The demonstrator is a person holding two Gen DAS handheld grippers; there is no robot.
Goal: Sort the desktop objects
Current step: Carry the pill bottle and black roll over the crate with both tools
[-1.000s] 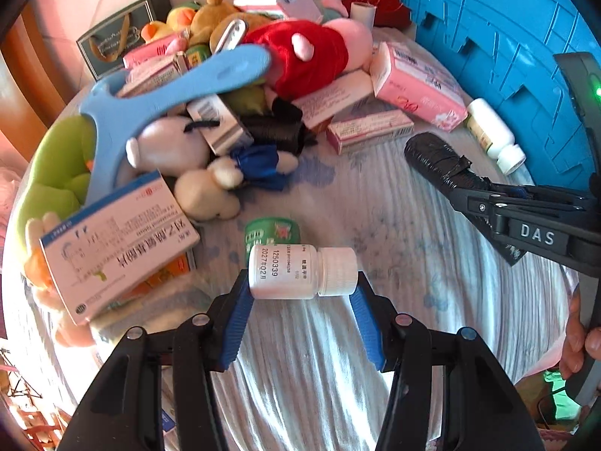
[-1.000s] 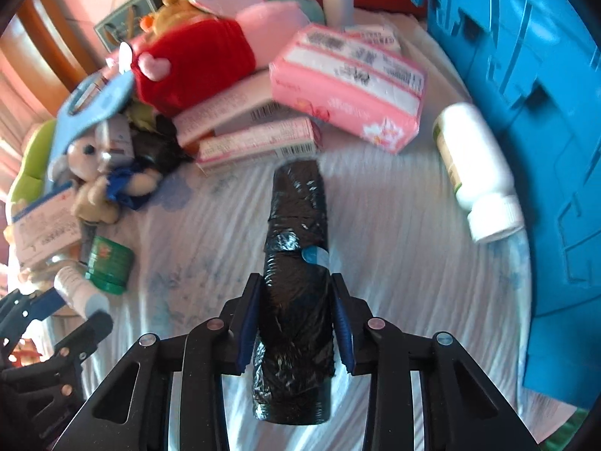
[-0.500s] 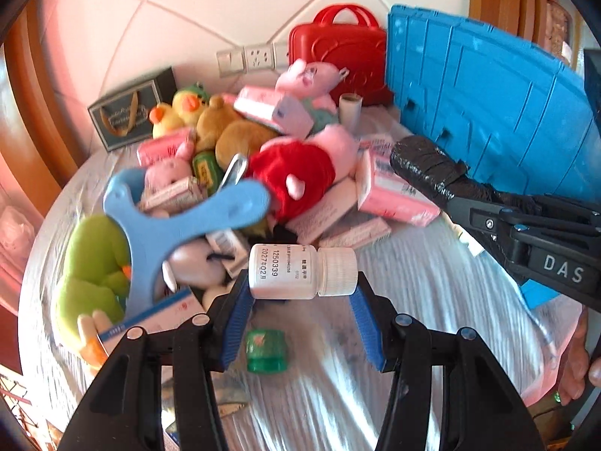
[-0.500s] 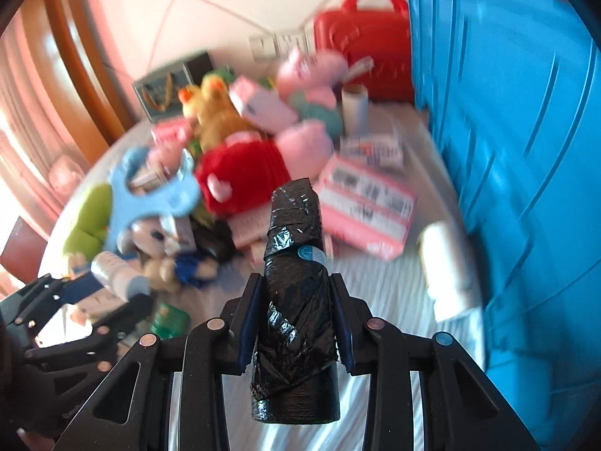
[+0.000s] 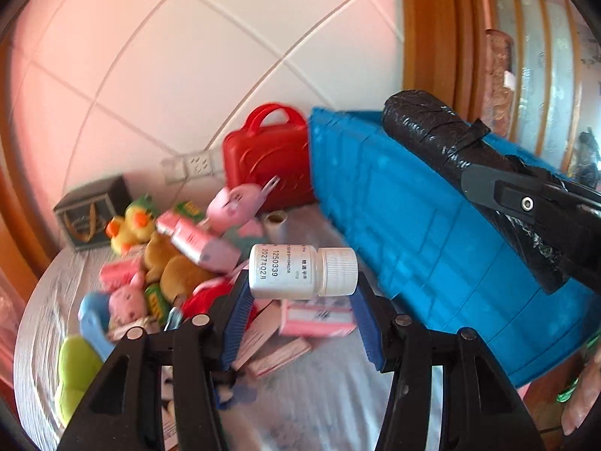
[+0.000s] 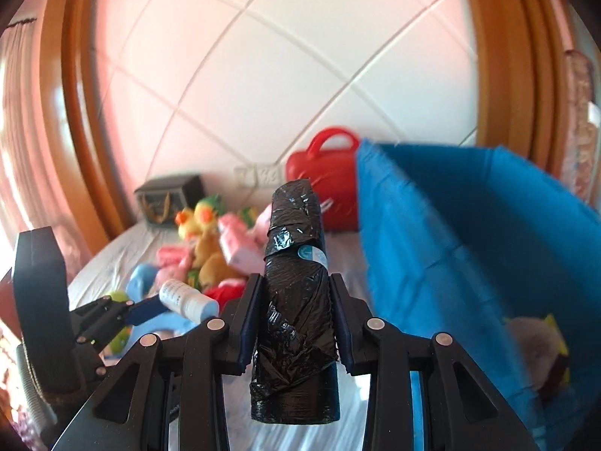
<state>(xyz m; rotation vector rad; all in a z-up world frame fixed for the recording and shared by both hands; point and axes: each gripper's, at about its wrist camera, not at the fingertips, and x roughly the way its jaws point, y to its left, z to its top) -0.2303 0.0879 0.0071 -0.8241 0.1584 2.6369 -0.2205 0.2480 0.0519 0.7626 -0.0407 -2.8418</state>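
Note:
My left gripper (image 5: 300, 297) is shut on a white pill bottle (image 5: 302, 271) held crosswise, cap to the right, high above the table. It also shows in the right wrist view (image 6: 188, 298). My right gripper (image 6: 295, 319) is shut on a black roll of bin bags (image 6: 295, 282) pointing forward, beside the blue bin (image 6: 450, 244). In the left wrist view the roll (image 5: 469, 173) hangs over the blue bin (image 5: 413, 233) at the right.
A pile of plush toys (image 5: 169, 259), pink boxes (image 5: 319, 315) and a blue plastic piece (image 5: 92, 323) covers the table's left and back. A red case (image 5: 268, 158) and a dark gift bag (image 5: 92, 212) stand by the tiled wall. Something pale lies inside the bin (image 6: 526, 345).
Both grippers have lifted well above the table with their loads. The views have tilted up toward the wall, and the black roll has moved up beside the blue bin's rim.

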